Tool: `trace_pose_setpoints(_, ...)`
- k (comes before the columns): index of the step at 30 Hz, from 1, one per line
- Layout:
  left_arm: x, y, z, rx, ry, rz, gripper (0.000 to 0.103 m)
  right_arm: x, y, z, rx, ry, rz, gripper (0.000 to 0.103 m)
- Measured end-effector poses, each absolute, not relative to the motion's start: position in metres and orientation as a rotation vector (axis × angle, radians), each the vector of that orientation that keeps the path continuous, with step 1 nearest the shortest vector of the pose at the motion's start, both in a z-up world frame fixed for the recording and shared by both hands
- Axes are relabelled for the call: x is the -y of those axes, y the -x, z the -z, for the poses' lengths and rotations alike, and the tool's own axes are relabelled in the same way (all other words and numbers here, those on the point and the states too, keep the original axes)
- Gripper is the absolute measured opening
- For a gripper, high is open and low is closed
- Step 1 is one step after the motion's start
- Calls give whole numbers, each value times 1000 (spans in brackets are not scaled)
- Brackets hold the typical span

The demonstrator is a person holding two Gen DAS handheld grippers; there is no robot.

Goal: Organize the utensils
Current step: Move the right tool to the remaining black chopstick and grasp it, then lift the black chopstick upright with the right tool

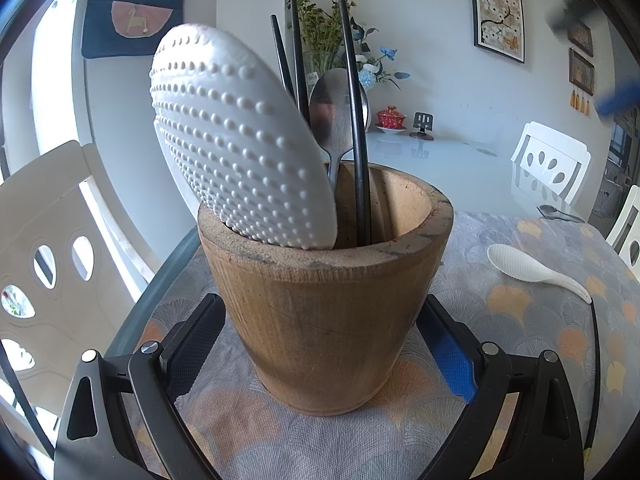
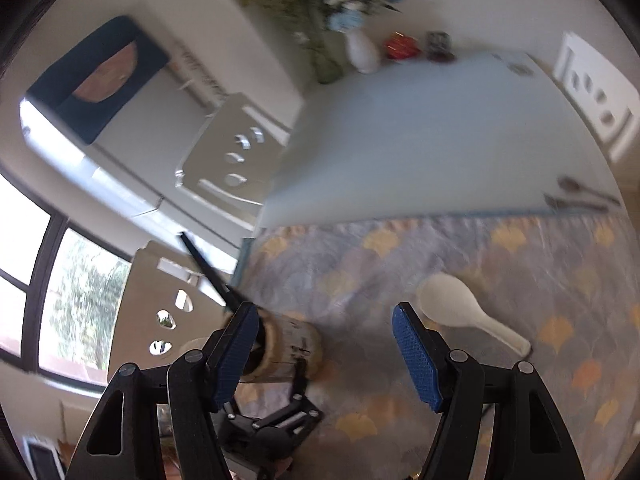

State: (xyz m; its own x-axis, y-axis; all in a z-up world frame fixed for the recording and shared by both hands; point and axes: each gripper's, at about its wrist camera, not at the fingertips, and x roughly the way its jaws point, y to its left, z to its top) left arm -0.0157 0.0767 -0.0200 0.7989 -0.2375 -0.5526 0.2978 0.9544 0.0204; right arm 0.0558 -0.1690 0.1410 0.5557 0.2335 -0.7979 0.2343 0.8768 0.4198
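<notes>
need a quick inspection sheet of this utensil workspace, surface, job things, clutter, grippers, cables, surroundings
surface: glass table with a leaf-patterned cloth under the work area
job's things: wooden holder upright on the cloth, holding a dotted white rice paddle, a metal spoon and black chopsticks; a second white paddle lies loose on the cloth; two metal spoons lie on the bare glass
clutter: nothing seen
grippers: left gripper straddles the holder's base, whether its pads press cannot be told; right gripper open, empty
cables: nothing seen
surroundings: white chairs, flower vase, red lidded cup, wall pictures, window
</notes>
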Motion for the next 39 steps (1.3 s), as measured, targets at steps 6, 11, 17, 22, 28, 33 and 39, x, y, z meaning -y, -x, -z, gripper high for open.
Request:
trace_pose_setpoints(6,-76,15,22,-585,-112,286,97,220,-30,-80,-1147,-699,174,67)
trace_pose_setpoints(11,-76,15,22,-585,-112,286,97,257,-6,-23,-1288,-846,317,67)
trace_pose_setpoints(17,-75,16,23,-586,-111,286,97,276,16,33,-1412,-885,435,67)
trace_pose_setpoints(22,-74,15,25,-591,-113,285,97,264,12,58,-1487,-810,414,62)
trace_pose_setpoints(28,-75,14,25,-592,-115,284,97,231,6,49,-1489,-559,403,12)
trace_pose_setpoints(33,-75,14,24,-590,-118,282,97,192,13,50,-1488,-660,141,5)
trace_pose_setpoints(39,-73,14,24,-589,-119,280,97,159,-8,13,-1352,-488,-27,5)
